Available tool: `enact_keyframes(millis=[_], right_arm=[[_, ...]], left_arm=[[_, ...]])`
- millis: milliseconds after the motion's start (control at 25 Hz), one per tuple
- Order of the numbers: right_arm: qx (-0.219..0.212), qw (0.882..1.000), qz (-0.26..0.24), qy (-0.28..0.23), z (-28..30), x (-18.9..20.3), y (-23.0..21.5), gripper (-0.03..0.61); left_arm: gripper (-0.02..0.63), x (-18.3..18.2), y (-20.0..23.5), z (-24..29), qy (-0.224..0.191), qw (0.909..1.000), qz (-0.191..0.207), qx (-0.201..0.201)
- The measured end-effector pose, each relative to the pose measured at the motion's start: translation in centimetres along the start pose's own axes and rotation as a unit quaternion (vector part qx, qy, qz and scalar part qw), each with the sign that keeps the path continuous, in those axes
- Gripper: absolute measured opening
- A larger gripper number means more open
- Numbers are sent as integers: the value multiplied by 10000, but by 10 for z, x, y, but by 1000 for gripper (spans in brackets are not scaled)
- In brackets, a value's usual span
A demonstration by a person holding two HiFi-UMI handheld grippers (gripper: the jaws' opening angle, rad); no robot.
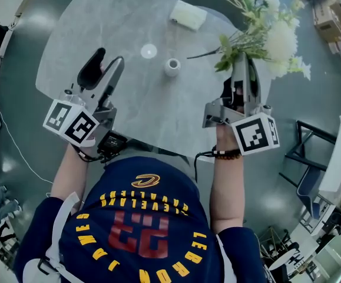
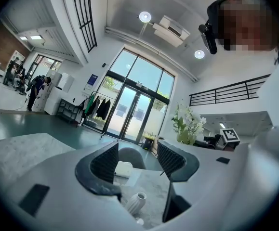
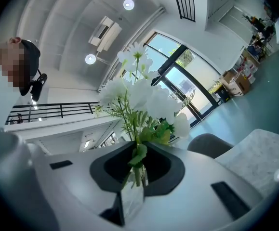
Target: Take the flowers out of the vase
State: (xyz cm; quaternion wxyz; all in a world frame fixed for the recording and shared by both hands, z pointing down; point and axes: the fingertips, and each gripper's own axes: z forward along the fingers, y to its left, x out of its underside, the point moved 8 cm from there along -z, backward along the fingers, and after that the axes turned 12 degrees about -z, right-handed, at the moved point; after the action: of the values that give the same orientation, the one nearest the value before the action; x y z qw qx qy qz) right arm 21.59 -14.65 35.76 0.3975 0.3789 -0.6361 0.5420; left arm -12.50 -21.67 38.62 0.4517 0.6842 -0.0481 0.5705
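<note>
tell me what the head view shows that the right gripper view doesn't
Only the head view: the empty white vase, the open left tongs and a white packet near the far edge. Only the right gripper view: the green stems pinched between the pads, plus ceiling lights and a railing. Both: the white flowers held in the right tongs, and the marbled table.

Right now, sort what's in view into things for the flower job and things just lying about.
Job: bunch of white flowers with green stems, gripped in the right gripper; small white ribbed vase.
Lying about: white rectangular packet; small white round disc.
</note>
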Motion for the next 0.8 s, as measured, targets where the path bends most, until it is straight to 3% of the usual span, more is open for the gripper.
enact_keyframes(millis=[800], right_arm=[[-109,9998,36,131,12,9,-6,48]], left_arm=[[258,3,7,2,-61,9998,-29,-165]])
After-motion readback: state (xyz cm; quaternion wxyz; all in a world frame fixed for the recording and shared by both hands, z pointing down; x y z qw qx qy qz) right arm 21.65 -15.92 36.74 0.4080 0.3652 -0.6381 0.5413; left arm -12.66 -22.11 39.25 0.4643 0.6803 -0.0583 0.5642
